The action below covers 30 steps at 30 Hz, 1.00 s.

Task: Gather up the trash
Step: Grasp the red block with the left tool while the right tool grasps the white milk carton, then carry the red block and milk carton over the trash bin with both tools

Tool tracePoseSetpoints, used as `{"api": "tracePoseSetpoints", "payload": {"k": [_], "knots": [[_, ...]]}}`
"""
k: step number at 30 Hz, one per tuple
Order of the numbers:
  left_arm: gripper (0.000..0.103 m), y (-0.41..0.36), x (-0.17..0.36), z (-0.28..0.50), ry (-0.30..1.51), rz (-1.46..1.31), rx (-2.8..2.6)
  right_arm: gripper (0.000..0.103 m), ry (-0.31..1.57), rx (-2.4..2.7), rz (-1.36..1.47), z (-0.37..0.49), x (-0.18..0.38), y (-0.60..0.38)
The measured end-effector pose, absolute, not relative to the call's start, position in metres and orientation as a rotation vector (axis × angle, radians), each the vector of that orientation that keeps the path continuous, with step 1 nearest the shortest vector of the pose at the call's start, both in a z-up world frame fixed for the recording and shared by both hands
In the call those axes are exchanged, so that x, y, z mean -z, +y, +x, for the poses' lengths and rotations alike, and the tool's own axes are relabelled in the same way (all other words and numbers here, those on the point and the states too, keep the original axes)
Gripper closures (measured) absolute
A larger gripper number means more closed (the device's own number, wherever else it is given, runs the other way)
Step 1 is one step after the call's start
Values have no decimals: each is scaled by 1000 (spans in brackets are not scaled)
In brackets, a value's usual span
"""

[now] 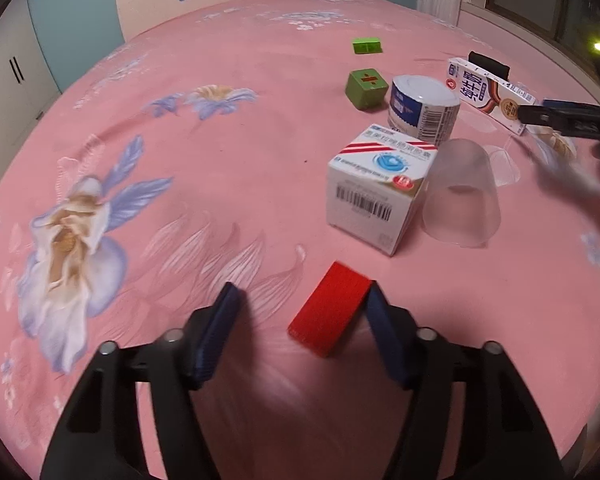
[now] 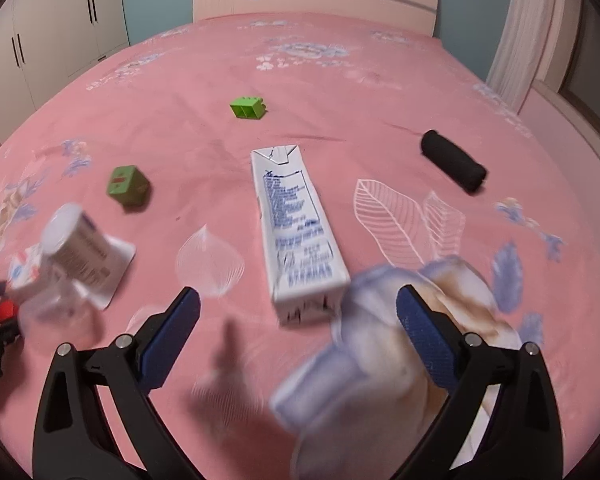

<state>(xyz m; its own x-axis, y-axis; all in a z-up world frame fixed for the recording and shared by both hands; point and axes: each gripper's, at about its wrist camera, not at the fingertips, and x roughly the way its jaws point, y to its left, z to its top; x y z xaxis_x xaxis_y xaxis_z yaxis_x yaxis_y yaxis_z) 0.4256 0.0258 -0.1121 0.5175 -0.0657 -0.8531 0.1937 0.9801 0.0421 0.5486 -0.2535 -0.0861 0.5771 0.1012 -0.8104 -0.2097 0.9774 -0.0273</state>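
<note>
The left gripper (image 1: 300,300) is partly open around a flat red block (image 1: 329,309) on the pink flowered bedsheet (image 1: 220,160); only one pad seems to touch. The right gripper (image 2: 298,312) is wide open and empty, just short of a lying white milk carton with blue writing (image 2: 296,232). A clear plastic cup (image 1: 462,200) lies empty beside a white barcoded box (image 1: 376,188).

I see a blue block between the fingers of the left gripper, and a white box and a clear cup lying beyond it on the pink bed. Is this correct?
Not quite: the block between the fingers of the left gripper is red, not blue; only the finger pads are blue. The left wrist view shows it. The white box and clear cup do lie beyond it on the pink bed.
</note>
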Motion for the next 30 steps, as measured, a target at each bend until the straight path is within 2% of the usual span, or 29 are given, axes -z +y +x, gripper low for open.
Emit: {"api": "tracePoseSetpoints", "payload": {"k": [3, 4, 5, 6, 7, 8, 18, 30], "knots": [[51, 17, 115, 428, 1027, 187, 156, 9, 965, -188, -114, 565, 95, -251], [52, 13, 115, 428, 1029, 200, 154, 22, 978, -188, -116, 571, 99, -250], [61, 13, 115, 428, 1032, 198, 164, 40, 995, -196, -119, 575, 103, -248], [68, 12, 114, 427, 1033, 191, 179, 49, 1016, -205, -117, 578, 107, -248], [71, 9, 114, 426, 1033, 191, 190, 63, 1040, -211, -112, 580, 112, -247], [81, 10, 114, 425, 1031, 187, 204, 64, 1047, -215, -110, 580, 114, -247], [81, 18, 96, 403, 1035, 172, 176, 66, 973, -252, -74, 543, 78, -245], [81, 25, 12, 332, 906, 178, 148, 66, 843, -329, -36, 436, -10, -244]]}}
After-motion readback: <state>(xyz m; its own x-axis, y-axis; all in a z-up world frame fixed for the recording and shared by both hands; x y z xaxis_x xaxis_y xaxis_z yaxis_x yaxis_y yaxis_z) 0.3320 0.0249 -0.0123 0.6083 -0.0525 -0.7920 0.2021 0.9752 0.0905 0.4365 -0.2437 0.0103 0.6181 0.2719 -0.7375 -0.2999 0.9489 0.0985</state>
